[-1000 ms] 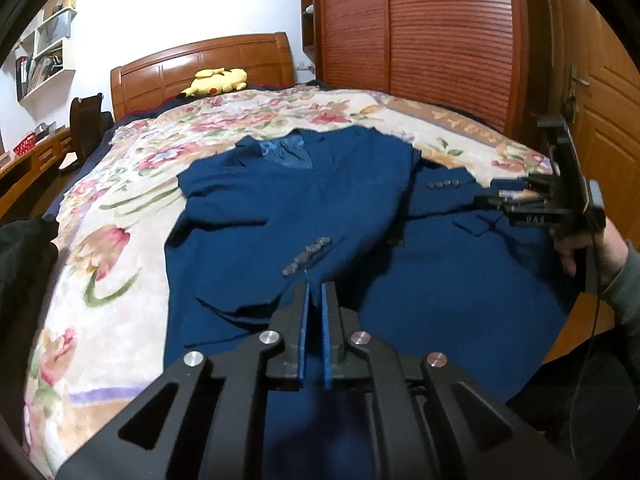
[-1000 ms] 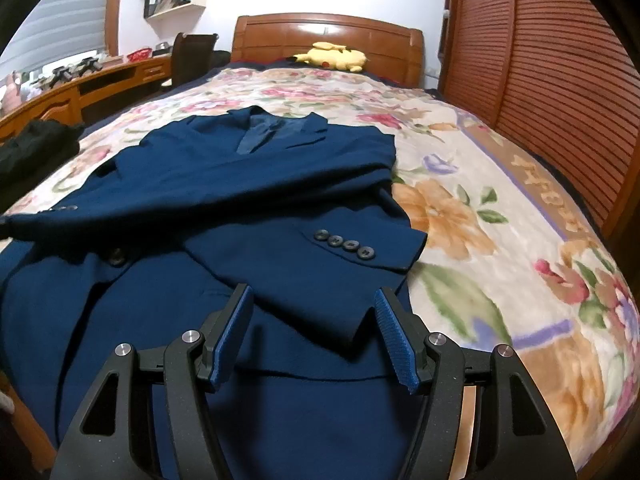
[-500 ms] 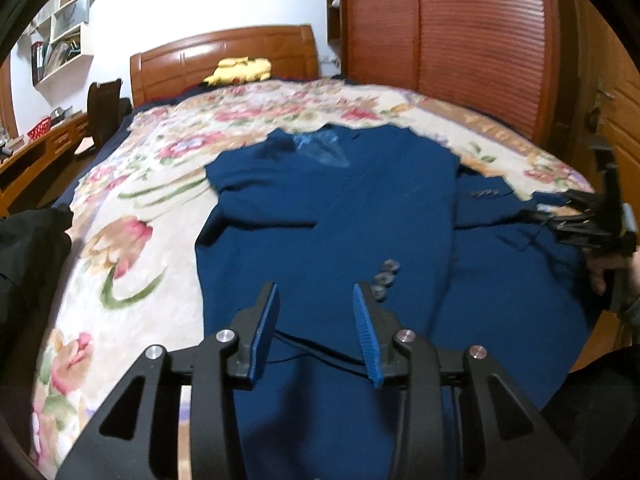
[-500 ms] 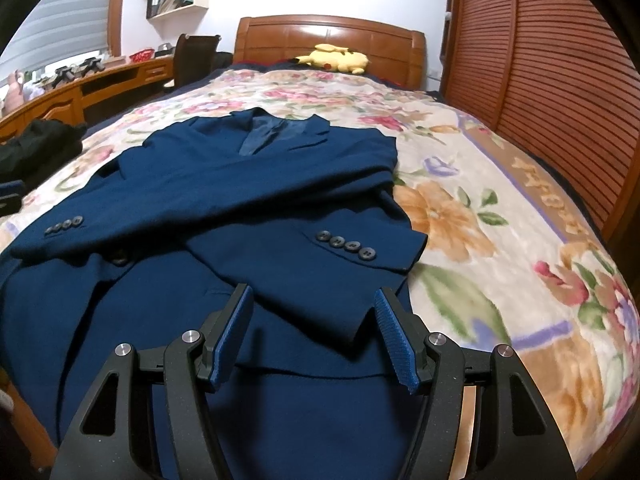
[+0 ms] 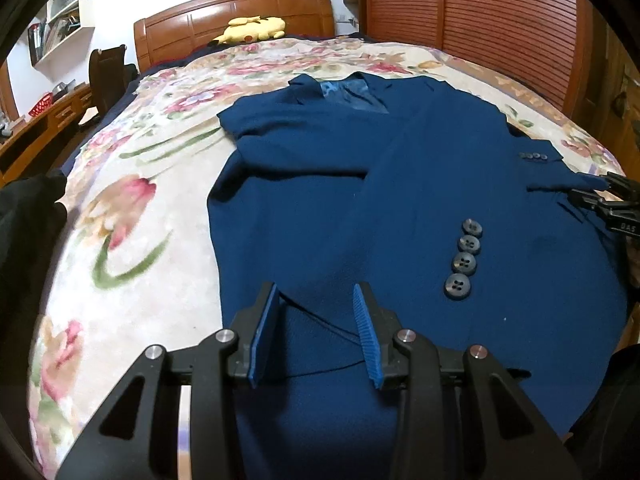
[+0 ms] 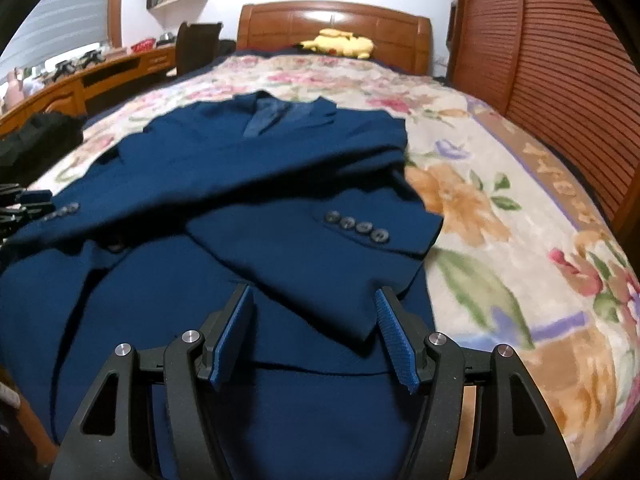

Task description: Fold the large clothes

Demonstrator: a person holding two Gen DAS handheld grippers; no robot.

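Left claw (image 5: 316,320) hangs with its jaws parted and nothing pinched, poised over the near cuff edge of the sleeve (image 5: 420,208) that lies slantwise across the jacket (image 5: 288,216). Right claw (image 6: 316,328) is spread wide as well, gripping nothing, hovering above the other sleeve (image 6: 320,248), whose cuff with its four buttons (image 6: 358,227) points toward the bedspread. The jacket lies face up on the bed (image 5: 132,216), collar toward the headboard (image 5: 236,16), hem at the near edge, both sleeves crossed over the chest. The sleeve stage looks done, so the likely next job is the hem: to do it well, each claw should drop to a bottom corner, bite through all layers, and lift both corners together toward the collar so the crossed sleeves stay trapped inside. Careful near the left cuff's buttons (image 5: 464,258); pads closing on them would slip, I reckon. The wool looks thick and should hold a fold, though the top sleeve could slide. Around it: a yellow plush (image 5: 252,28) by the headboard, well clear; a dark garment (image 5: 28,220) at the bed's left side; a slatted wardrobe (image 5: 480,20) on the right. Nothing blocks the fold path.
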